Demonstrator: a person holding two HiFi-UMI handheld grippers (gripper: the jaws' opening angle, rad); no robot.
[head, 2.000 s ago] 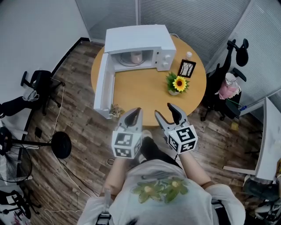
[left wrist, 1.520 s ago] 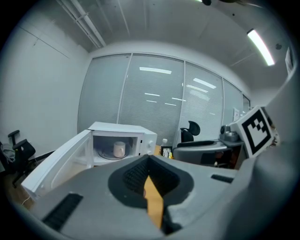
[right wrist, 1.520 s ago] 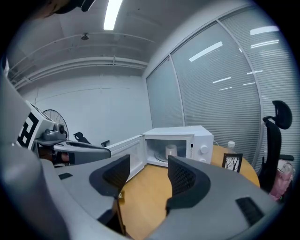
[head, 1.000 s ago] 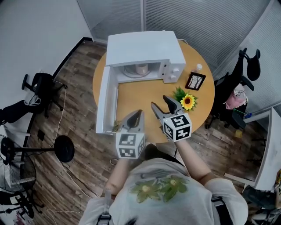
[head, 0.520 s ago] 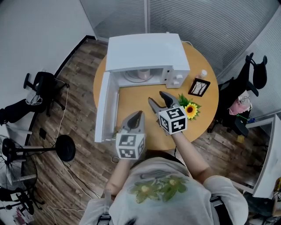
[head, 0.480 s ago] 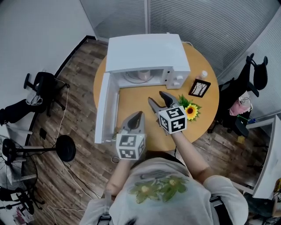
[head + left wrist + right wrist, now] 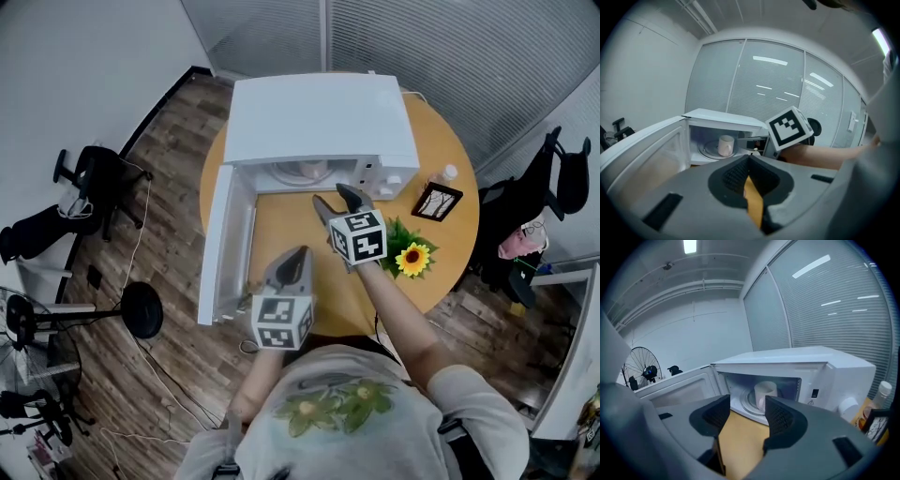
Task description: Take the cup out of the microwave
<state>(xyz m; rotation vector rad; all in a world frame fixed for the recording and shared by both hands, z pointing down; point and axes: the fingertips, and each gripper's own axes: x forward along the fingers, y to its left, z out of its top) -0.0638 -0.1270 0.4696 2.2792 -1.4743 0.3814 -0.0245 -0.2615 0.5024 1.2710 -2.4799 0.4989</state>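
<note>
The white microwave (image 7: 319, 117) stands at the back of the round wooden table (image 7: 281, 225), its door (image 7: 223, 242) swung open to the left. A pale cup (image 7: 764, 392) stands upright on the glass turntable inside, also seen as the cup (image 7: 725, 145) in the left gripper view. In the head view the microwave roof hides most of it. My right gripper (image 7: 336, 201) hovers open just in front of the cavity, the cup showing between its jaws, with nothing held. My left gripper (image 7: 292, 266) is shut and empty, back near the table's front edge.
A sunflower in a pot (image 7: 412, 258), a small picture frame (image 7: 437, 201) and a bottle (image 7: 448, 172) stand right of the microwave. Office chairs (image 7: 89, 178) and a standing fan (image 7: 642, 371) surround the table on the wooden floor.
My right gripper has travelled forward over the table to the microwave's opening, still open. The left gripper has stayed shut near the table's front edge.
</note>
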